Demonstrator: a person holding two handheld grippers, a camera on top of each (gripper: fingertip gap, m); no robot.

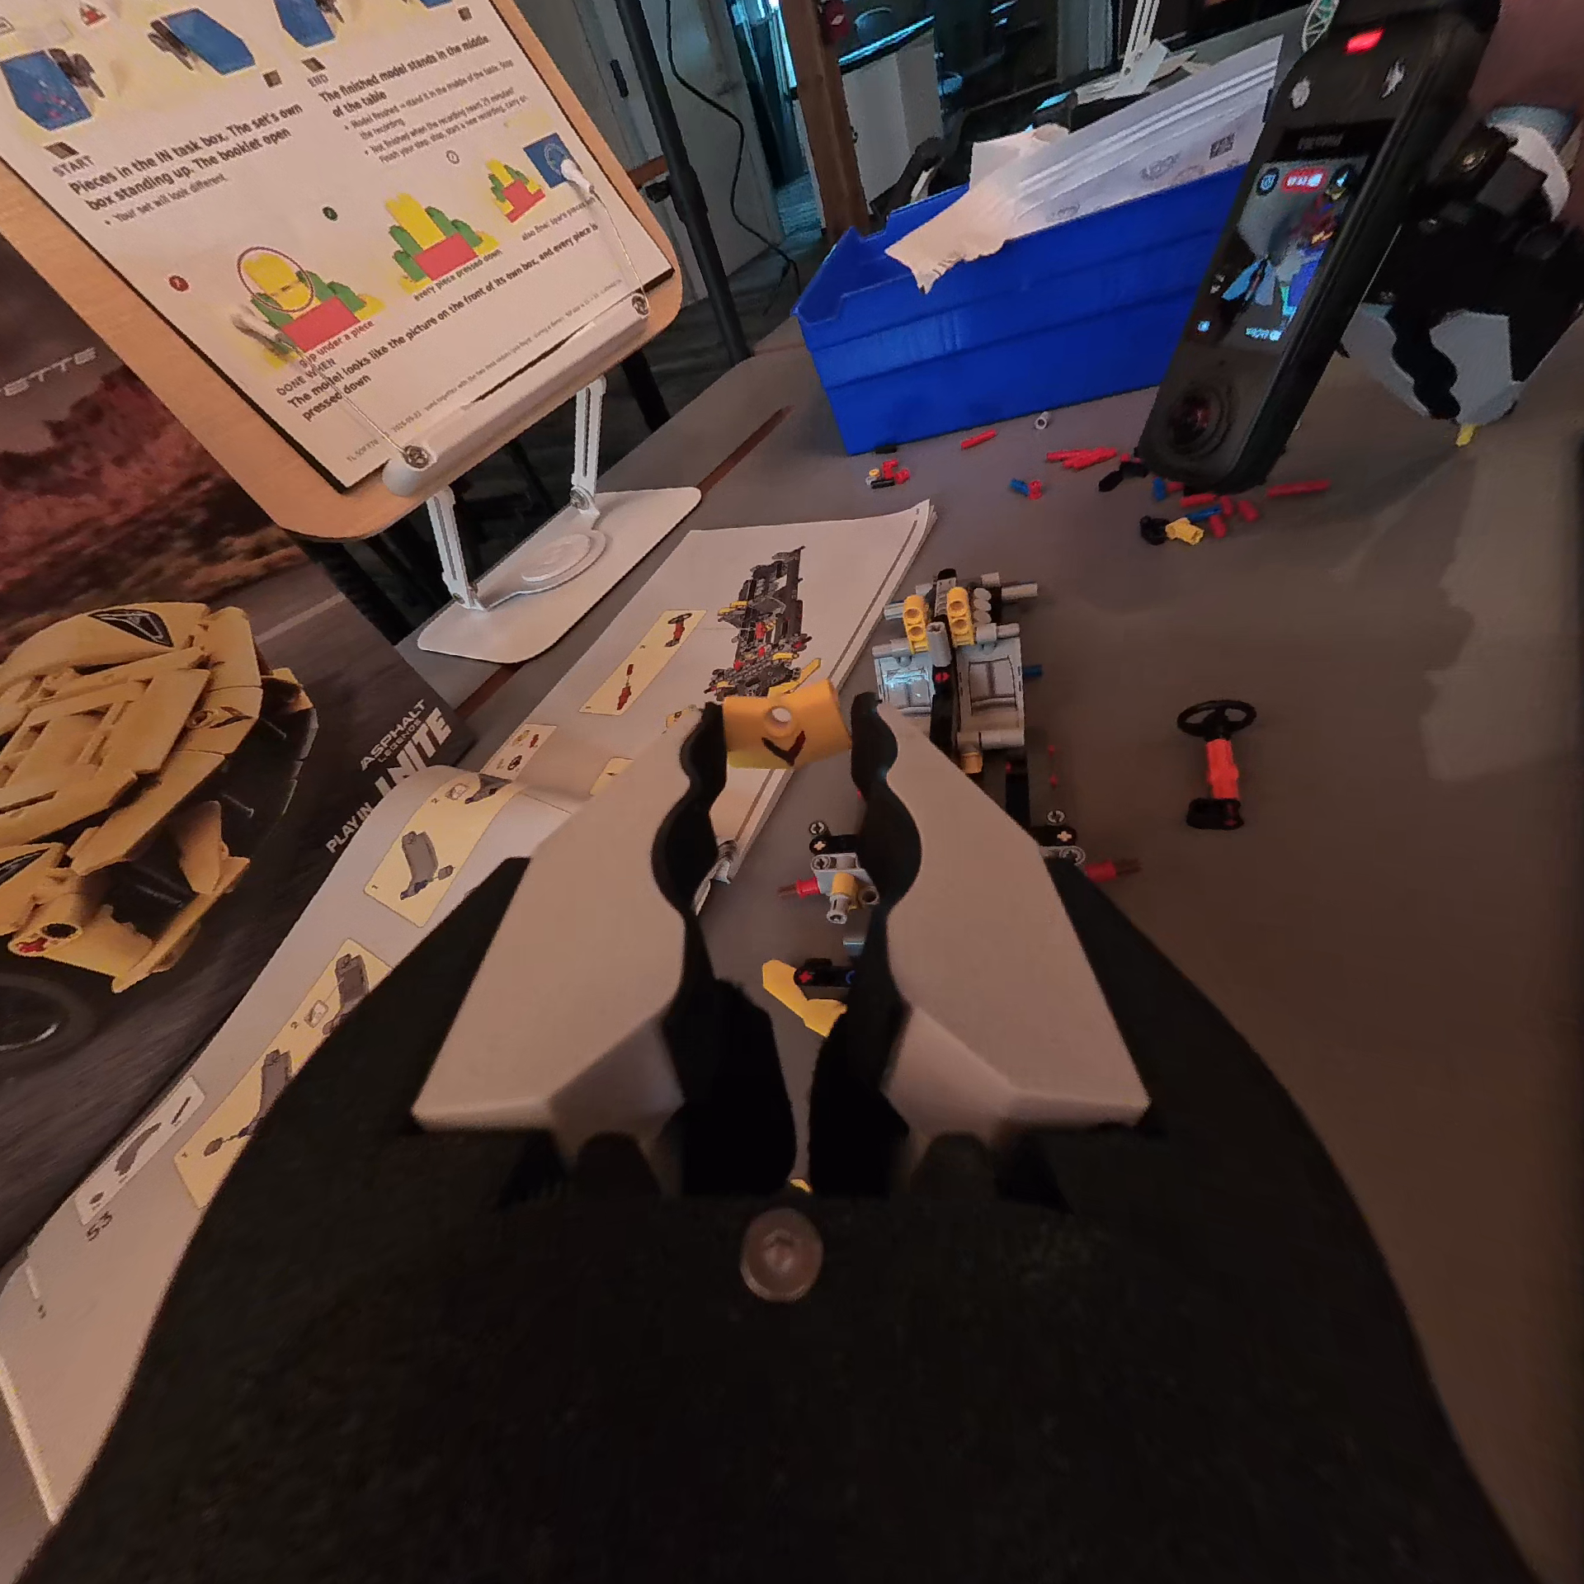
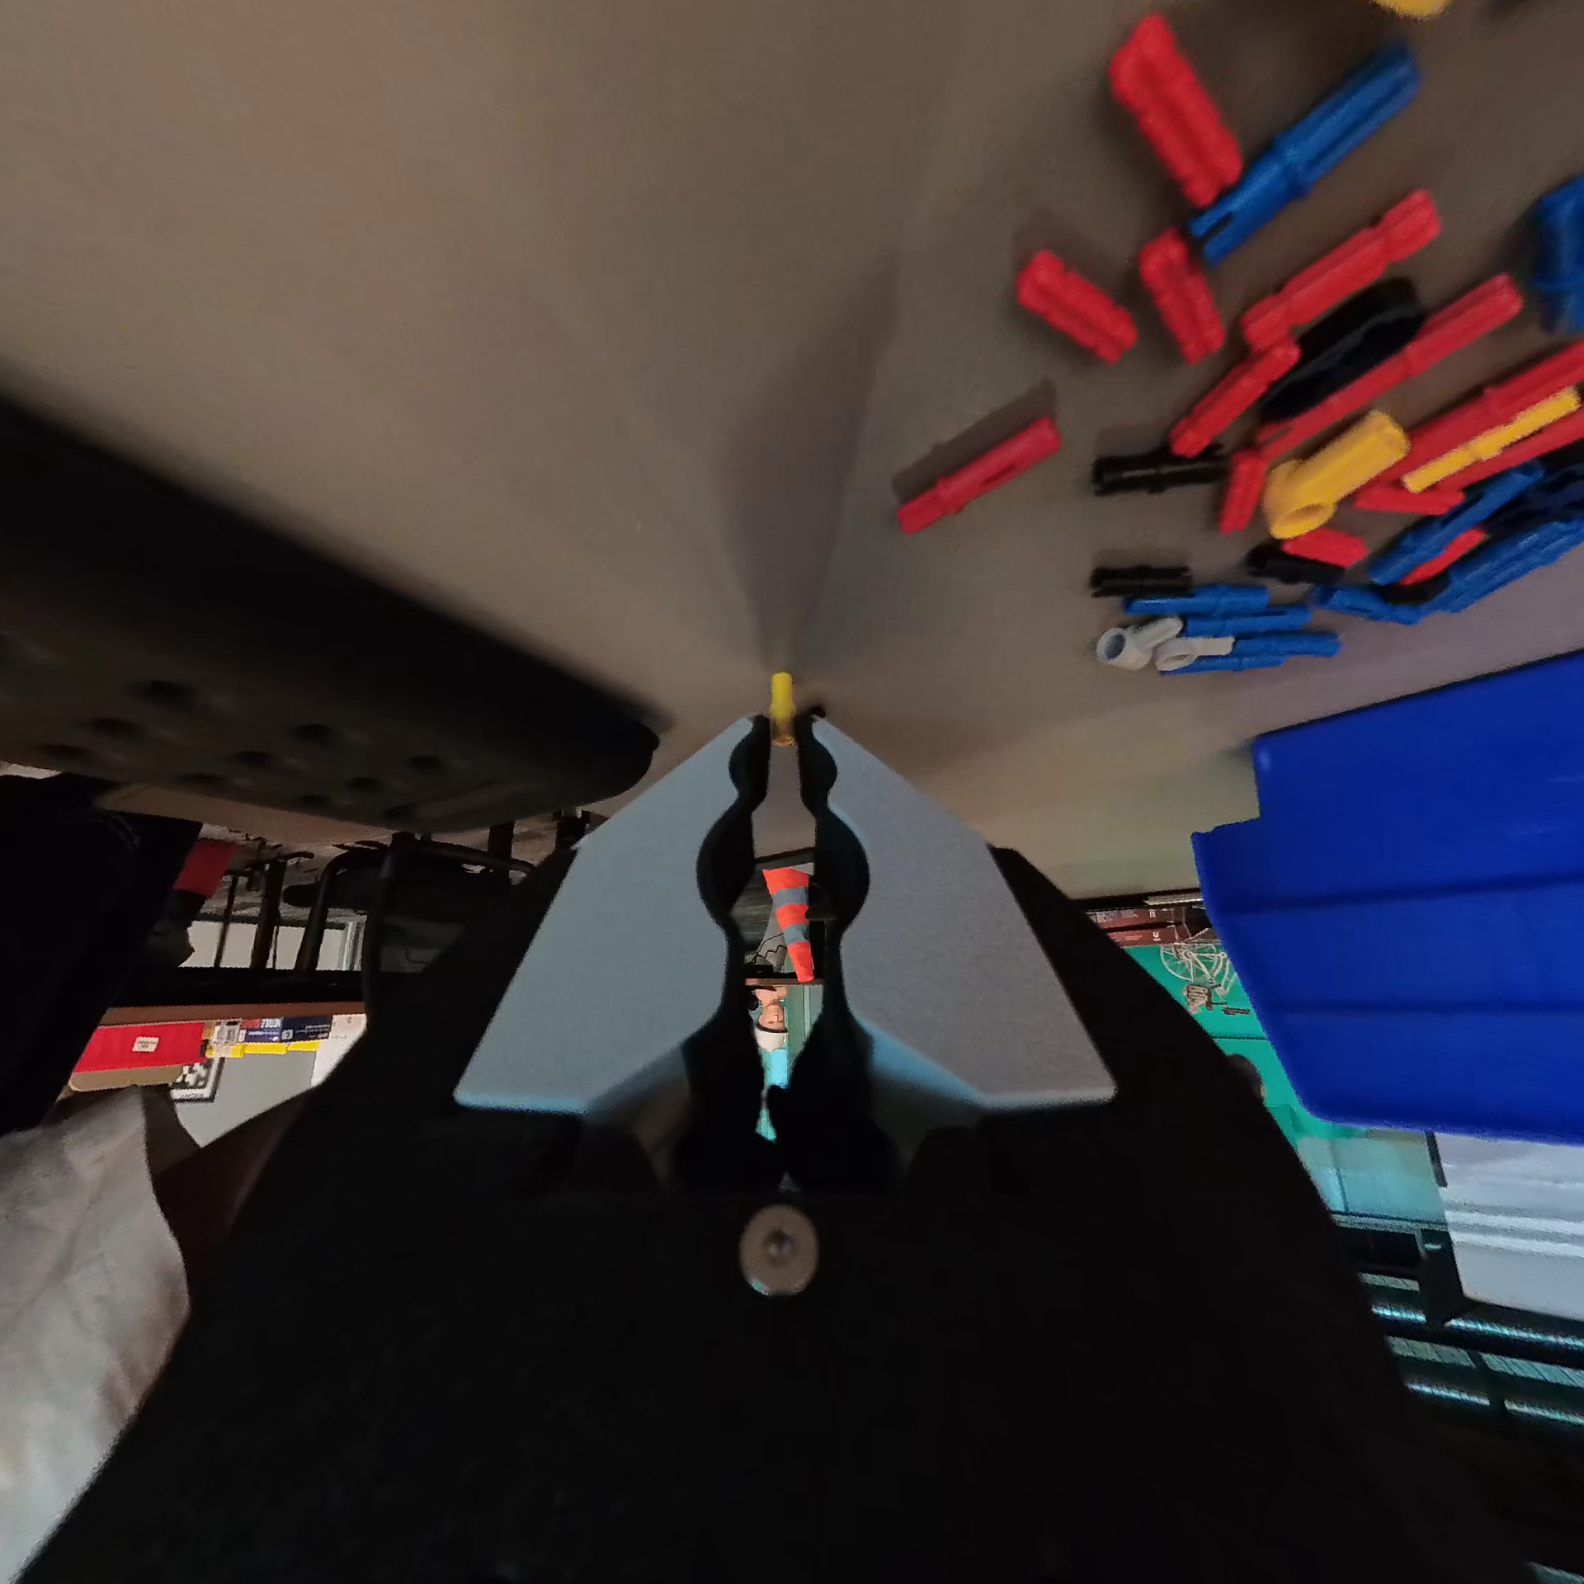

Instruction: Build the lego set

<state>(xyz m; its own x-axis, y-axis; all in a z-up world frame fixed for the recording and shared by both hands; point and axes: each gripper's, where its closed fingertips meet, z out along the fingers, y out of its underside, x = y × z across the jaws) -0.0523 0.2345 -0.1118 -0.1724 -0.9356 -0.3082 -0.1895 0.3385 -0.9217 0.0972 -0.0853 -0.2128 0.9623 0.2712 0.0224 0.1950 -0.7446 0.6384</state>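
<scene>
Left hand-held gripper (image 1: pixel 784 729): clenched on a yellow panel piece (image 1: pixel 784 724) with a grey stud, held above the open instruction booklet (image 1: pixel 823 557), just left of the part-built chassis (image 1: pixel 969 677) on the tabletop (image 1: pixel 1286 943). Right hand-held gripper (image 2: pixel 782 718): far right by the blue bin (image 2: pixel 1414 900), pinching a small yellow pin (image 2: pixel 781 705), long axis in line with the fingers, tip at the tabletop. Likely next: pin brought near-left to the panel.

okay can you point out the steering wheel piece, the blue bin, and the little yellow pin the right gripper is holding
steering wheel piece (image 1: pixel 1215 717): left wrist view, on its black wheel rim.
blue bin (image 1: pixel 1011 343): left wrist view, on its front wall.
yellow pin (image 2: pixel 781 696): right wrist view, on the end sticking past the fingertips.
</scene>
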